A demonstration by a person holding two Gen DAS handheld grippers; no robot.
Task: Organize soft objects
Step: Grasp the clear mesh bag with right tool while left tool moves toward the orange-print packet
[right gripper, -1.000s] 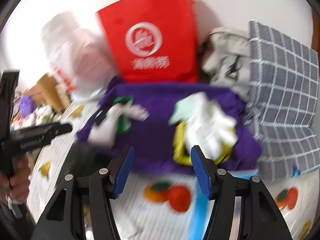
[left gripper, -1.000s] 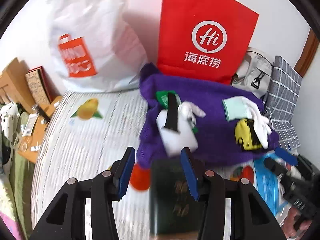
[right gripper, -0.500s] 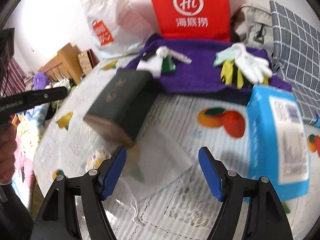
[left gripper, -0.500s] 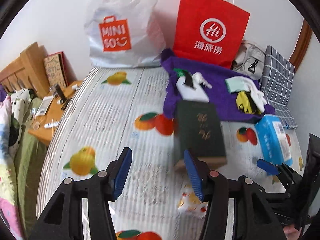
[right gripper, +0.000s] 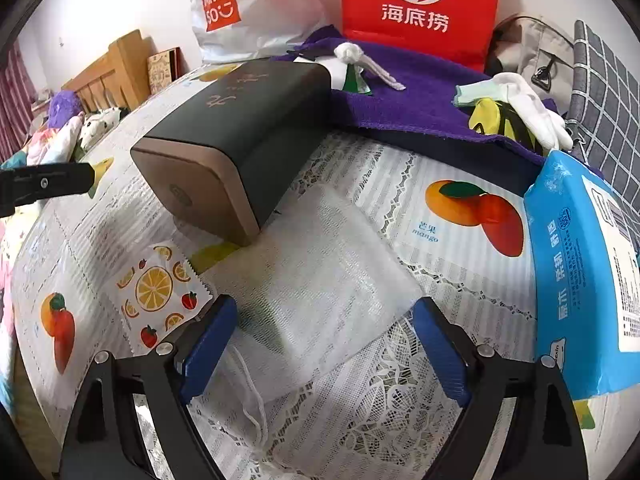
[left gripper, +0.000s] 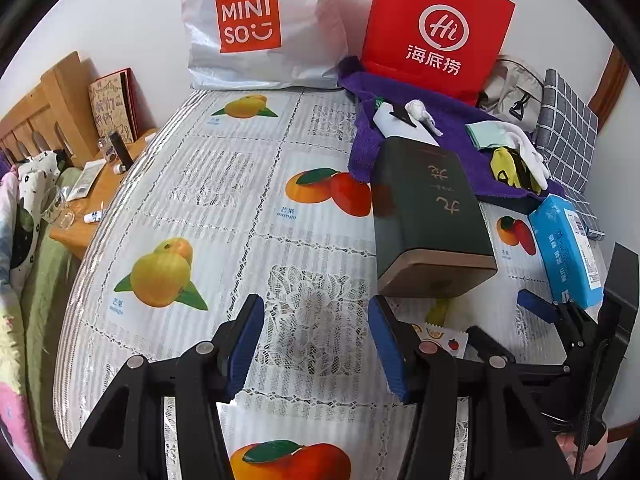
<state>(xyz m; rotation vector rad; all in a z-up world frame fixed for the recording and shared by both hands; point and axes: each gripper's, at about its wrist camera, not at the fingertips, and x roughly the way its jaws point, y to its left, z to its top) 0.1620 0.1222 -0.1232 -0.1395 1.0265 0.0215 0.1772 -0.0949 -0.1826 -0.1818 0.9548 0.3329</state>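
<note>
A purple towel (left gripper: 452, 120) lies at the table's far right with white gloves (left gripper: 524, 148), a yellow-black item (left gripper: 506, 168) and a mint cloth (left gripper: 482, 134) on it. In the right wrist view the towel (right gripper: 420, 92) and gloves (right gripper: 532, 108) show too. A white mesh drawstring bag (right gripper: 332, 272) lies flat just ahead of my open, empty right gripper (right gripper: 324, 344). My left gripper (left gripper: 316, 340) is open and empty above bare tablecloth. The right gripper also shows in the left wrist view (left gripper: 532, 320).
A dark green box (left gripper: 428, 216) lies by the towel, a blue tissue pack (left gripper: 568, 248) to its right. A fruit-print sachet (right gripper: 158, 292) lies by the mesh bag. A red bag (left gripper: 436, 28) and a Miniso bag (left gripper: 260, 28) stand at the wall. A wooden nightstand (left gripper: 96, 200) is left.
Both grippers have pulled back from the purple towel toward the near side of the table. The green box and the mesh bag have come into view. Both stay open.
</note>
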